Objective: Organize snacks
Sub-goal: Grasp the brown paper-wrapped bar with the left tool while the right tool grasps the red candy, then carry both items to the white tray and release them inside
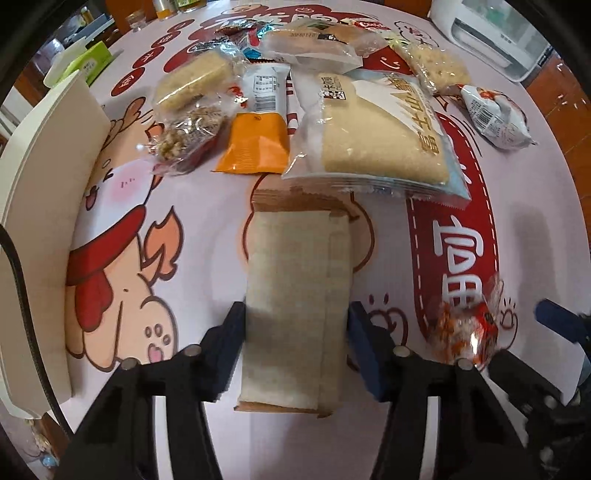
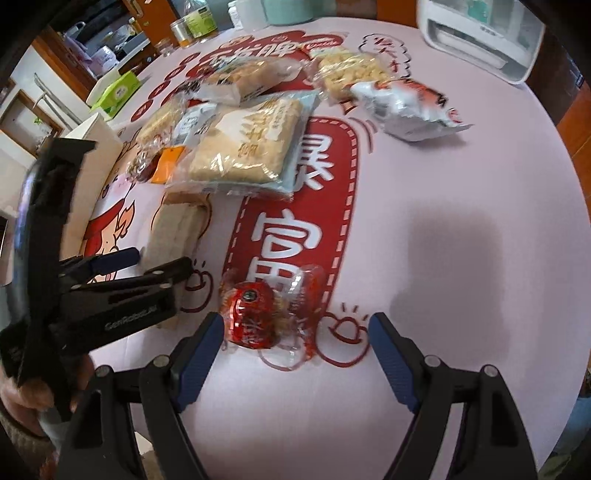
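Looking down the left wrist view, the left gripper point(image 1: 297, 347) has its blue pads tight on both long sides of a tan bar point(image 1: 295, 295) lying on the table point(image 1: 207, 236), clamped on it. No earlier picture to compare. The cloth is pale pink, printed with a cartoon pig and a red banner with white characters. Across the far half of the table lies the snack pile: a big cake pack point(image 1: 376, 136), an orange packet point(image 1: 258, 144), a nut bag point(image 1: 188, 136), a white pouch point(image 1: 495, 114). A white box point(image 1: 48, 192) stands at the left edge, a white appliance point(image 1: 495, 33) at the far right corner. A red candy point(image 1: 469, 332) lies near the right side.

Over to the right wrist view: the right gripper point(image 2: 295, 350) stands wide apart, gripping nothing, the red candy point(image 2: 255, 317) lying on the cloth between its tips, nearer the left one. The left gripper point(image 2: 155, 269) shows at the left on the tan bar point(image 2: 173, 229), a hand point(image 2: 33, 398) beneath it. Beyond the far edge: jars, a green tissue box point(image 2: 118, 88), wooden cabinets.
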`<state>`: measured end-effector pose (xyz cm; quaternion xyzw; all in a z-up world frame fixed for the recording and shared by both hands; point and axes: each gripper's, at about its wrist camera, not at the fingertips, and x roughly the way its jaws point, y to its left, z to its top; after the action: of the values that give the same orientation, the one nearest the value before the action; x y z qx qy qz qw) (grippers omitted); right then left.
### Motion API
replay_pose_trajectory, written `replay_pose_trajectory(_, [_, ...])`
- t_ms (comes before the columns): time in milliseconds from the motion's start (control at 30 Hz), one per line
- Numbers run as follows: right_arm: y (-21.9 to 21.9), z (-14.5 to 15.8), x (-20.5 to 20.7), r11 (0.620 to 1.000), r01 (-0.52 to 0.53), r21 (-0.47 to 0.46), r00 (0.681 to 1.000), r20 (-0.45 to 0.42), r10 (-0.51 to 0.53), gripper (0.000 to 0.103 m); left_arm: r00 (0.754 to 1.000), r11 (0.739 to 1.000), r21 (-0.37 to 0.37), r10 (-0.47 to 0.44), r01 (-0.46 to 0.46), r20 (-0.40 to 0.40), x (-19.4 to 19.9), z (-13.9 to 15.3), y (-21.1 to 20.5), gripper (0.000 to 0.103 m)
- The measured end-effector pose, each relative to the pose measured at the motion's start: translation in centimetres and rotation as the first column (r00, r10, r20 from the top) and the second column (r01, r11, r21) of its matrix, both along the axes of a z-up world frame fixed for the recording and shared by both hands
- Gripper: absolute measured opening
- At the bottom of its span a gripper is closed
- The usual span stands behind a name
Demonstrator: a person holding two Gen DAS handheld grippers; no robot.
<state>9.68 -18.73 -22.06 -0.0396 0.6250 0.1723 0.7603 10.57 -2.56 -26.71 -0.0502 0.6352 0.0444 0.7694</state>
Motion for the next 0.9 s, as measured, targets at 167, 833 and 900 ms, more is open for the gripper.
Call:
replay_pose_trajectory(167, [1.7,-1.5,0.3,0.999,-0.023,-0.029,1.0,-0.021,0.022,0.081,1.0,0.999,-0.039,0.002,-0.002,0.003,-1.2,0.1,0.9,0.053])
replay_pose_trajectory(833, [8.4,3.8,-1.5,0.998,-0.056,-0.041,0.992,0.112,0.061,0.053,0.957,0.998,-0.02,0.057,-0.053,0.286,-10.0,17.5,13.6,0.053])
replay_pose_trajectory(900, [10.0,6.3,-2.0,0.998,-0.065,-0.027,0.983,0.173,0.068,0.053,0.949,0.998,0.008,0.063,-0.068,0.309,-10.6,18.9,16.4,0.053])
